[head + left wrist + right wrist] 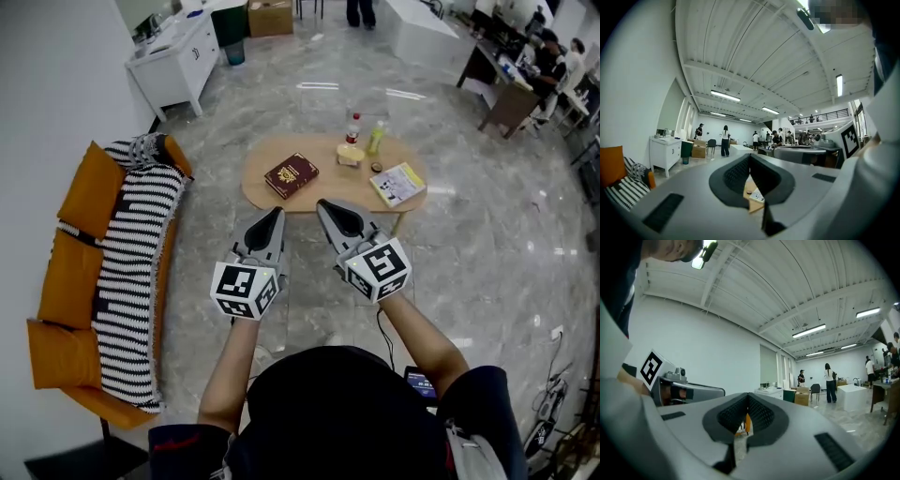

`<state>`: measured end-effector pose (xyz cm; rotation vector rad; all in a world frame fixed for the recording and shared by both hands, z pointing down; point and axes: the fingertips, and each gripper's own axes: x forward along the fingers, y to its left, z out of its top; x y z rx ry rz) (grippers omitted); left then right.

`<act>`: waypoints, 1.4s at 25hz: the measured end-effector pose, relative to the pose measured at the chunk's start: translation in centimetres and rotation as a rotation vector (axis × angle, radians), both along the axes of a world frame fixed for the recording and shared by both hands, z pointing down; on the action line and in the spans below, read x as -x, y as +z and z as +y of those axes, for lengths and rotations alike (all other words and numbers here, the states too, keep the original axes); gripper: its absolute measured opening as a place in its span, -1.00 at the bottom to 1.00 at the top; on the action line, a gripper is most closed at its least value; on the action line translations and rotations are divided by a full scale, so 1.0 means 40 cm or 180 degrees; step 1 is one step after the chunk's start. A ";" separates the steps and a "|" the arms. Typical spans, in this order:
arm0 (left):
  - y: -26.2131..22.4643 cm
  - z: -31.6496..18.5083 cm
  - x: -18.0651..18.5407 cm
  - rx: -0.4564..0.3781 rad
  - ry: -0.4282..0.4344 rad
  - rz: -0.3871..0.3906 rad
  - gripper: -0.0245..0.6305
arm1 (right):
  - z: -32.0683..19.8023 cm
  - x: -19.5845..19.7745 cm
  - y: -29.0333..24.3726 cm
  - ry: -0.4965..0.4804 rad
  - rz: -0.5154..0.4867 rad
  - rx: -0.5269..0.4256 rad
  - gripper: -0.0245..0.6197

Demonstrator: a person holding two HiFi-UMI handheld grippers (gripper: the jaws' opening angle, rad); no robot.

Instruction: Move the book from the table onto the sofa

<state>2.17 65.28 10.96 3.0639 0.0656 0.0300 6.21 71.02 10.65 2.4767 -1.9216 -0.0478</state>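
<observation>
Maroon book [291, 174] in sight, flat on the wooden table [323, 183] and well apart from the striped sofa [131, 272], holds left gripper [272, 216] and right gripper [328, 204] level, short of the table, both closed tight on nothing (presumably idle, ahead of any reach).

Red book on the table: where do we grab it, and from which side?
Pinch the book at its near corner, across its thickness. It lies flat and skewed, close to the near rim of the table, so a low approach from the person's side likely suits; the bottles stand off to its right. Both the left gripper and the right gripper are shut: open one first.
</observation>
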 end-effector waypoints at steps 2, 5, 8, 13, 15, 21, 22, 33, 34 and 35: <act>0.008 0.017 -0.014 0.0002 -0.0032 -0.0013 -0.87 | 0.019 -0.013 0.004 -0.0073 -0.0036 -0.0031 -0.90; 0.020 0.044 -0.036 0.0039 -0.0107 -0.0010 -0.87 | 0.052 -0.038 0.019 -0.0143 -0.0036 0.0035 -0.90; 0.027 0.075 -0.060 0.0115 -0.0176 -0.0034 -0.87 | 0.087 -0.074 0.031 -0.0219 -0.0079 0.0071 -0.89; 0.040 0.109 -0.086 0.0010 -0.0154 -0.0180 -0.87 | 0.102 -0.116 0.048 -0.0260 -0.0184 0.0047 -0.89; 0.035 0.111 -0.100 -0.0031 -0.0138 -0.0195 -0.87 | 0.098 -0.130 0.052 -0.0253 -0.0250 0.0020 -0.90; 0.033 0.080 -0.143 -0.0050 -0.0136 -0.0215 -0.87 | 0.066 -0.164 0.057 -0.0246 -0.0265 0.0006 -0.90; 0.035 0.072 -0.153 -0.0027 -0.0126 -0.0219 -0.87 | 0.058 -0.172 0.059 -0.0243 -0.0265 0.0008 -0.89; 0.059 -0.123 -0.306 0.0012 0.0050 -0.0177 -0.87 | -0.163 -0.315 0.106 -0.0202 -0.0389 0.0147 -0.90; 0.061 -0.150 -0.320 -0.0009 0.0072 -0.0189 -0.87 | -0.197 -0.327 0.109 -0.0204 -0.0413 0.0164 -0.90; 0.064 -0.180 -0.334 -0.0016 0.0092 -0.0205 -0.87 | -0.232 -0.339 0.111 -0.0207 -0.0430 0.0180 -0.90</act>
